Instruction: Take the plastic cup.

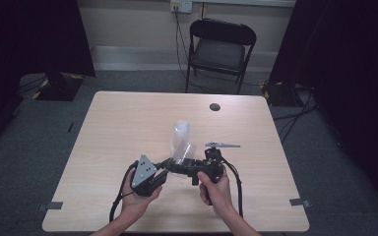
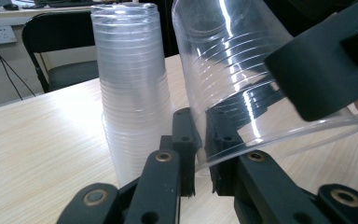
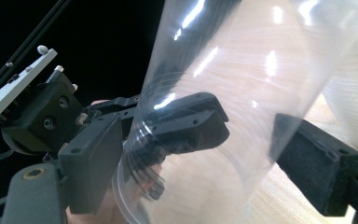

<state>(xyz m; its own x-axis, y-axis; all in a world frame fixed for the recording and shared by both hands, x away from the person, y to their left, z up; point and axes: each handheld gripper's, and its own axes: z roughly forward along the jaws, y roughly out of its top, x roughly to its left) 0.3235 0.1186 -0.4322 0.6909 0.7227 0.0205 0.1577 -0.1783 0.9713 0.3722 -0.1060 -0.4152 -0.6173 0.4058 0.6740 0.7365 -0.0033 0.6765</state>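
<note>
1. In the high view the two grippers meet over the near middle of the table [image 1: 128,118], and their black bodies hide where the jaws end; the clear cup [image 1: 183,153] between them is faint against the wood and its edges are hard to trace.
2. The left gripper [image 2: 200,161] is closed on the rim of the clear cup [image 2: 242,84]: in the left gripper view one jaw sits inside the wall and one outside, the thin plastic pinched between them. The cup leans, its mouth towards the camera and its closed end cut off by the top edge.
3. The right gripper [image 3: 198,163] stands open around the same cup [image 3: 242,93]; its pads flank the wall with a gap showing on each side. Whether either pad brushes the plastic cannot be told.
4. A stack of clear cups [image 2: 133,88] stands mouth-down on the table just beside the held cup, apart from it. In the high view the stack [image 1: 181,132] rises just behind the grippers.
5. A black folding chair [image 1: 219,51] stands beyond the far edge, and a dark round cable hole [image 1: 214,106] marks the far side of the tabletop.
6. Cables trail from both grippers towards the person's hands at the near edge.
</note>
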